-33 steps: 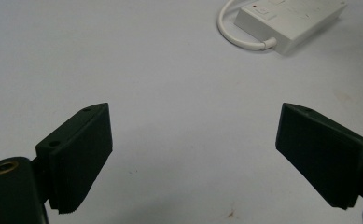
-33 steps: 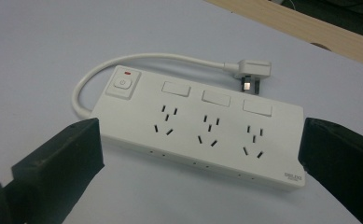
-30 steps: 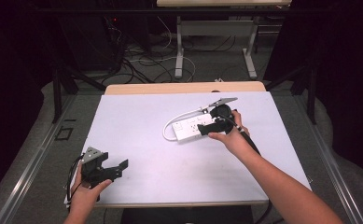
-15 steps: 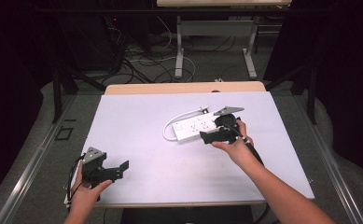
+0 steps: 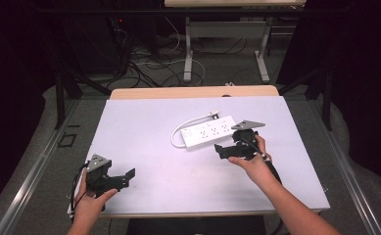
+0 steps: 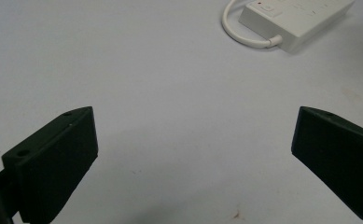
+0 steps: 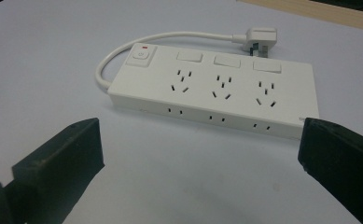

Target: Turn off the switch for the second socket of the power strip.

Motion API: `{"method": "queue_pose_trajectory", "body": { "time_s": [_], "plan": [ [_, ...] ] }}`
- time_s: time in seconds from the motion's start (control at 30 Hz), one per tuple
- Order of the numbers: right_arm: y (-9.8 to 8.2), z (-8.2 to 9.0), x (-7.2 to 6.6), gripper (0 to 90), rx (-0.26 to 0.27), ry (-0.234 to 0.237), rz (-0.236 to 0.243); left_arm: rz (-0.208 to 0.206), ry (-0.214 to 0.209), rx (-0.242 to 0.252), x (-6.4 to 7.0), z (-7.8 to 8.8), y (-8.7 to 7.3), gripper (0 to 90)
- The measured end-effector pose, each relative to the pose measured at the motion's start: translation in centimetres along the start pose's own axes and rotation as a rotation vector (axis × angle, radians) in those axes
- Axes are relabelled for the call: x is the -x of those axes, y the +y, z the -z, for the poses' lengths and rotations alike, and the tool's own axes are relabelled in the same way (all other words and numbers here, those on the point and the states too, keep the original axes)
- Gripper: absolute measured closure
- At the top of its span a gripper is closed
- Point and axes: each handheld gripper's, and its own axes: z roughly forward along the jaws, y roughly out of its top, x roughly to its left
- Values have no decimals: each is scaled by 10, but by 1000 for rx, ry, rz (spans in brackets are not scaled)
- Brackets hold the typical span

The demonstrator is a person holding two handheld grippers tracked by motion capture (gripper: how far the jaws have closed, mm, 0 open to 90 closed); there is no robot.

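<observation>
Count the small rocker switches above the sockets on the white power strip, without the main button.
3. On the power strip, the switches sit in a row: first, middle, last, each above one socket group.

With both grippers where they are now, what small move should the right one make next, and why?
Probably ease the right gripper forward to straddle the power strip. Its jaws stand wide open with nothing between them, and the strip lies flat just beyond their tips. The left gripper, open too, sits far off at the table's near edge.
</observation>
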Motion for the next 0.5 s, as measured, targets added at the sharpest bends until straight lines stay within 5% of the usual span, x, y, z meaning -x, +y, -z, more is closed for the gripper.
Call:
{"method": "queue_pose_trajectory", "body": {
  "time_s": [0.5],
  "plan": [
    [-26,14,7,0,29,-14,-33,8,34,15,-1,0,0,7]
  ]
}}
